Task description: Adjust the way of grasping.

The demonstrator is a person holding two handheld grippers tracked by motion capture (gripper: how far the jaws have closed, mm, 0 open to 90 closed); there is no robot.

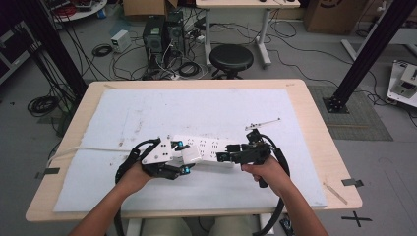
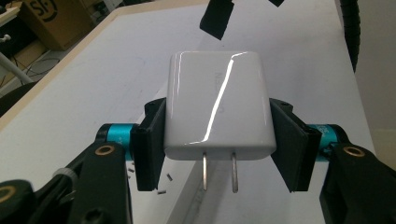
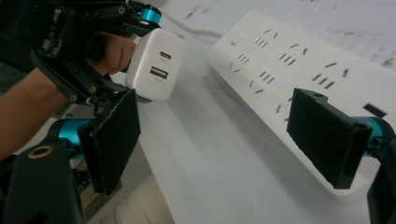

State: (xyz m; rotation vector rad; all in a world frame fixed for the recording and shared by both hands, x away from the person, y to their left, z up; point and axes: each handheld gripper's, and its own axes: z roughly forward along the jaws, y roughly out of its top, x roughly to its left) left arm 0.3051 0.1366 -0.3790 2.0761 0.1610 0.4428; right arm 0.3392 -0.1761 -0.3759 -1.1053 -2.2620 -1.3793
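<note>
Room: grey floor strewn with cables, a round black stool [image 1: 231, 58] and computer towers beyond the far edge of a light wooden table [image 1: 314, 123] covered by a scuffed white mat [image 1: 196, 110].

High view: a long white power strip [image 1: 209, 146] lies near the middle of the mat, toward its near edge, its cord trailing off the left edge. The left gripper [image 1: 183, 157] holds a white charger [image 1: 191, 154] at the strip's left end. The right gripper [image 1: 222, 156] sits at the strip's right part.

Left gripper view: glossy, rounded-rectangular charger [image 2: 218, 105] clamped between the black padded jaws, two flat metal prongs [image 2: 219, 170] pointing toward the camera.

Right gripper view: jaws wide apart, nothing gripped, one to either side of the strip [image 3: 299, 70]; matte white plastic, rows of slotted sockets. Charger [image 3: 156, 65] beyond, two ports on its face, held in the left gripper [image 3: 140, 28].
</note>
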